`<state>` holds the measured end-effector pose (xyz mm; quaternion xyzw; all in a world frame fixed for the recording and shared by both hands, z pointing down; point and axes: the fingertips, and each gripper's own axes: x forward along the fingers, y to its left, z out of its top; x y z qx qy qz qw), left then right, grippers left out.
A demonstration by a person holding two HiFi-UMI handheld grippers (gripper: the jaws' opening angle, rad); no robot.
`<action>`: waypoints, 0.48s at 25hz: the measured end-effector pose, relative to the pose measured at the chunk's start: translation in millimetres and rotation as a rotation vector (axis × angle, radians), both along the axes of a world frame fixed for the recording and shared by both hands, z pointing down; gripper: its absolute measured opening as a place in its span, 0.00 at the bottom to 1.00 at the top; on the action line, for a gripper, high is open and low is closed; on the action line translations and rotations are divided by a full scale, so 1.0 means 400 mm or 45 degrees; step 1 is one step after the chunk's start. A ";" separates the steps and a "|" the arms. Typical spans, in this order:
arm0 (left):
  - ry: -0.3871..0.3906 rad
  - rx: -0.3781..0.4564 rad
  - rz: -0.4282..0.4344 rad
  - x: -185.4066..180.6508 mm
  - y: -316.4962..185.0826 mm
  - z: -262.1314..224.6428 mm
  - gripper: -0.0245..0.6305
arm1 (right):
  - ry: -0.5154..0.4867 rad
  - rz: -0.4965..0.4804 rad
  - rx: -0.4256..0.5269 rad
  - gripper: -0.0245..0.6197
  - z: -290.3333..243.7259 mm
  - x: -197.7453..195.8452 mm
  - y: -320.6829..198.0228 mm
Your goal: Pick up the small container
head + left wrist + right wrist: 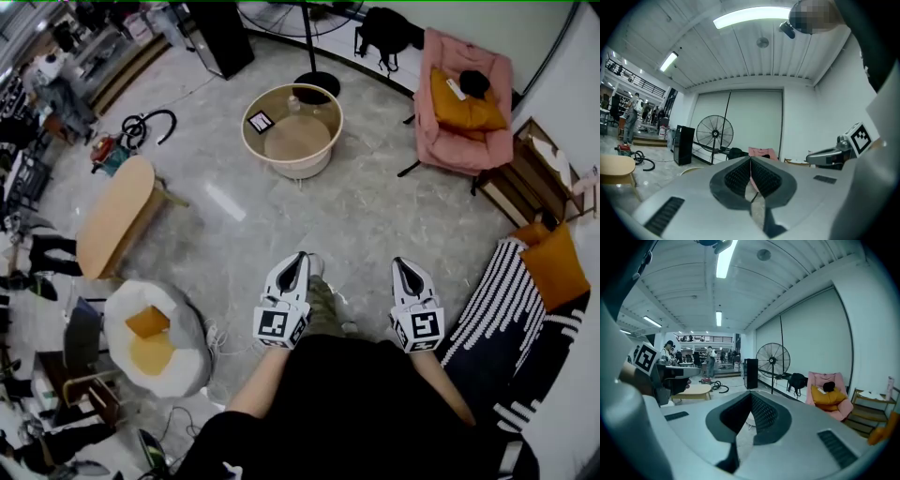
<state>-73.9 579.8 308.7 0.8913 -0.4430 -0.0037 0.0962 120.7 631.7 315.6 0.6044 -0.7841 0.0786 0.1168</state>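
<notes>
A small clear container stands at the far rim of a round glass-topped table, next to a black-and-white marker card. The table is well ahead of me across the stone floor. My left gripper and right gripper are held side by side at waist height, far short of the table. In the left gripper view the left gripper has its jaws together with nothing between them. The right gripper in its own view is likewise shut and empty.
A pink armchair with an orange cushion sits at the back right, beside a wooden shelf. A fan's stand base is just behind the round table. An oval wooden table and a white pouf are to the left, striped seating to the right.
</notes>
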 end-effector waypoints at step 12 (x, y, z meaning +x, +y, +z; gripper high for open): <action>0.003 -0.007 -0.075 -0.103 -0.463 -0.018 0.07 | 0.022 -0.063 -0.059 0.07 0.005 -0.096 -0.464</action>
